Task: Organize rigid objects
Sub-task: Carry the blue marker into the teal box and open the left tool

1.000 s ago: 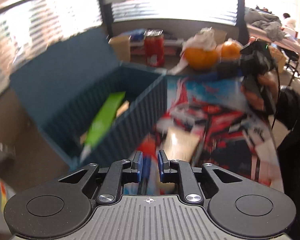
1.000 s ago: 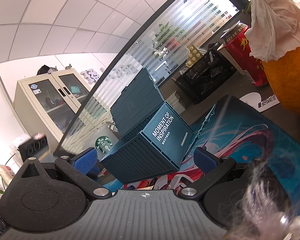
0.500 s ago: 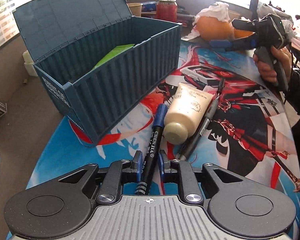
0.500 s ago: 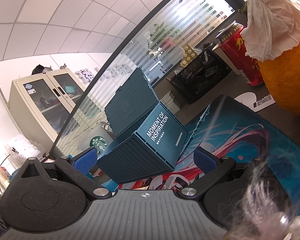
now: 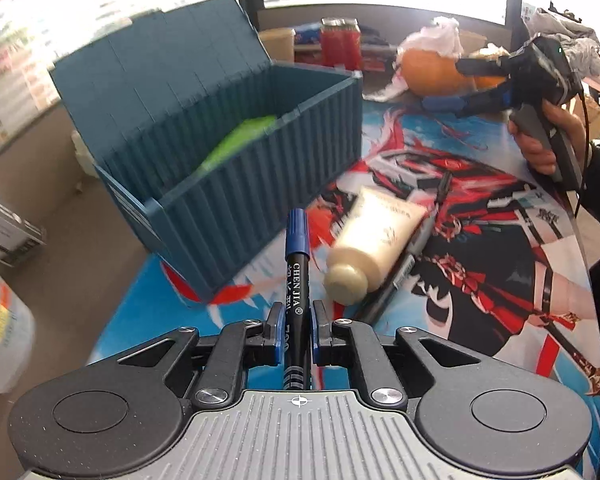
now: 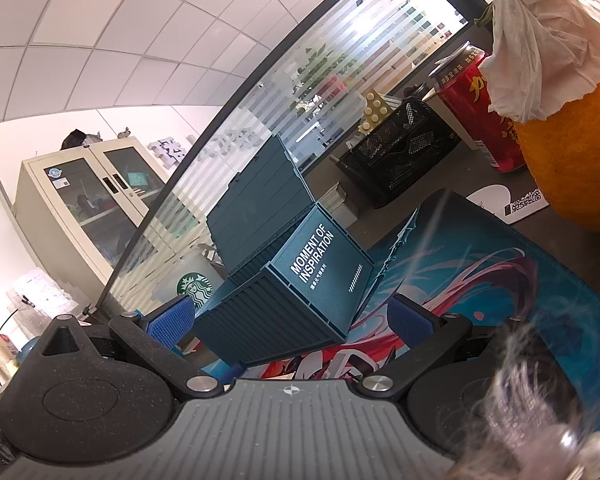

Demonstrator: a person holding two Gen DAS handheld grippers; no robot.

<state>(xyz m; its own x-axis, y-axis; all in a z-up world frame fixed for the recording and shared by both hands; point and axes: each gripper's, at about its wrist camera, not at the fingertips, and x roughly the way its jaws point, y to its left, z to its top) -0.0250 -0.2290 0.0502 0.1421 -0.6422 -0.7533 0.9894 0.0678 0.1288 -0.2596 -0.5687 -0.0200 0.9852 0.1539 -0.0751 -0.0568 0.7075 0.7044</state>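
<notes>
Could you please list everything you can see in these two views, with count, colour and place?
marker: one, black, blue cap, clamped in left gripper.
storage box: one, dark blue, lid open, on mat.
green item: one, inside box.
tube: one, cream, on mat.
pen: one, dark, beside tube.
mat: one, printed.
can: one, red, behind mat.
orange fruit: at least one, tissue-topped.
mesh basket: one, black.
left gripper: shut.
right gripper: open, empty.

Readable text, both views
Marker (image 5: 297, 276) barrel: "CHEN JIA ®", Chinese characters below it unclear, digits partly hidden by the gripper pads. Box (image 6: 300, 280) end panel: "MOMENT OF INSPIRATION", with a small unreadable line under it. Cup (image 6: 194, 286): Starbucks siren logo. Red can (image 6: 478, 108): Chinese characters, illegible. Card (image 6: 512, 204): QR code.
</notes>
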